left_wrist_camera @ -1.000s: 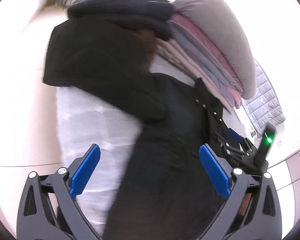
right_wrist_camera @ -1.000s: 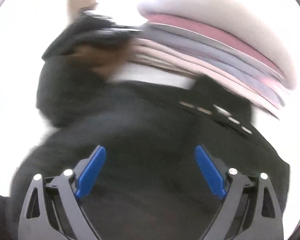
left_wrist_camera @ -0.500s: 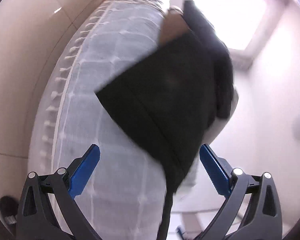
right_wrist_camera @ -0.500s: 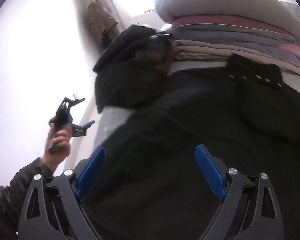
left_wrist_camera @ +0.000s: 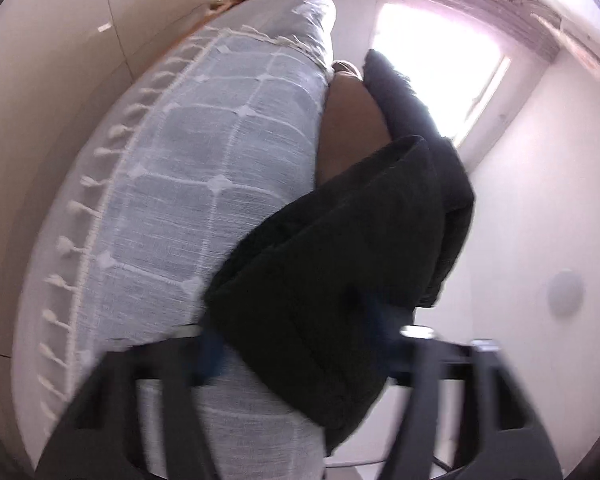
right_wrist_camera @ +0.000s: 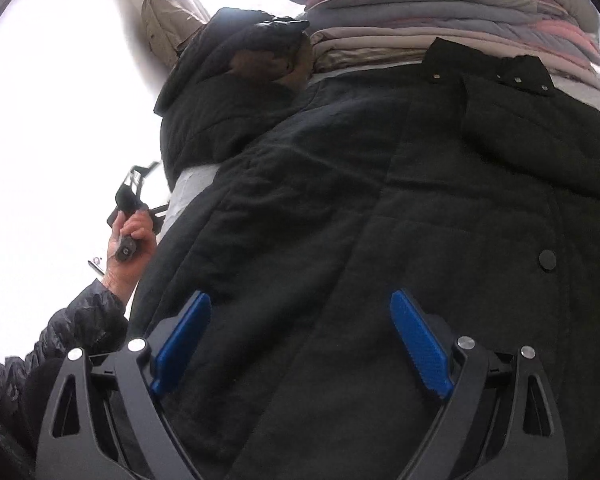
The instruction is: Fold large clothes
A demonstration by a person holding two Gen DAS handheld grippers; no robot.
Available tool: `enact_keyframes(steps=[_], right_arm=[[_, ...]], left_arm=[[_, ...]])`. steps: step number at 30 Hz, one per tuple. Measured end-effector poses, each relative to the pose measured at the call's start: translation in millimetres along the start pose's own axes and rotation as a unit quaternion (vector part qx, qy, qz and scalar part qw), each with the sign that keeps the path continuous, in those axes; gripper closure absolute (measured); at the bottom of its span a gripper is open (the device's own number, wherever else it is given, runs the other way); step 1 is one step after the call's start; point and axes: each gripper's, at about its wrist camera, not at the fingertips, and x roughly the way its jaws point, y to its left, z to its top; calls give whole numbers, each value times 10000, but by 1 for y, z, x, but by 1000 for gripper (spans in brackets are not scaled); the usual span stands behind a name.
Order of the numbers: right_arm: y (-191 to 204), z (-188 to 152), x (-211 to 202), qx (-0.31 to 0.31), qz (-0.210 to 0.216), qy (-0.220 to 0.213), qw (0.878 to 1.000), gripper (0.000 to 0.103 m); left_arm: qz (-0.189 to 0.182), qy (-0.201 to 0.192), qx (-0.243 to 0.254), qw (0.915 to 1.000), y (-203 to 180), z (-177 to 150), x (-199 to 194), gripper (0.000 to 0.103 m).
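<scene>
A large black padded coat with snap buttons lies spread over a bed, filling the right wrist view. My right gripper is open just above its lower part, blue pads apart. In the left wrist view a hanging edge of the coat drapes over the bed side. My left gripper is blurred, and its jaws stand on either side of that edge. It also shows in the right wrist view, held in a hand at the bed's left side.
A pale grey checked bedspread with tassels covers the mattress. A stack of folded quilts in pink, grey and beige lies behind the coat's collar. A bright window and white walls stand beyond.
My left gripper has moved closer to the hanging coat edge, which now lies between its jaws, and the jaws look narrower. My right gripper stays open over the coat, barely moved.
</scene>
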Motion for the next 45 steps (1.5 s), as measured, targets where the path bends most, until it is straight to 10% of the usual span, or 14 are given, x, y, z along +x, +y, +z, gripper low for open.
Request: enact_keyframes(steps=[1, 9, 18, 24, 30, 38, 42, 45], right_arm=[[-2, -1, 0, 42, 16, -1, 10000, 15], [-13, 1, -5, 224, 148, -158, 9995, 15], [-36, 6, -34, 888, 527, -638, 9926, 15], [-67, 9, -86, 1474, 710, -1154, 9797, 13], [-116, -5, -144, 1907, 567, -1537, 9679, 10], [-190, -43, -197, 2827, 548, -2019, 9361, 9], [-200, -51, -206, 2998, 675, -2158, 9268, 9], [-197, -48, -202, 2938, 710, -2142, 9289, 9]], left_arm=[[150, 14, 12, 9999, 0, 0, 0, 86], [781, -295, 977, 9917, -61, -16, -26, 95], [223, -47, 2531, 9672, -217, -87, -38, 96], [-327, 802, 3713, 9245, -337, -186, 38, 96], [-382, 1922, 4275, 8825, -368, -303, 149, 96], [1012, 3679, 4545, 8049, -239, -464, 312, 96], [2452, 4346, 4634, 7323, -136, -505, 354, 95], [2612, 4408, 4767, 7143, -120, -512, 353, 91]])
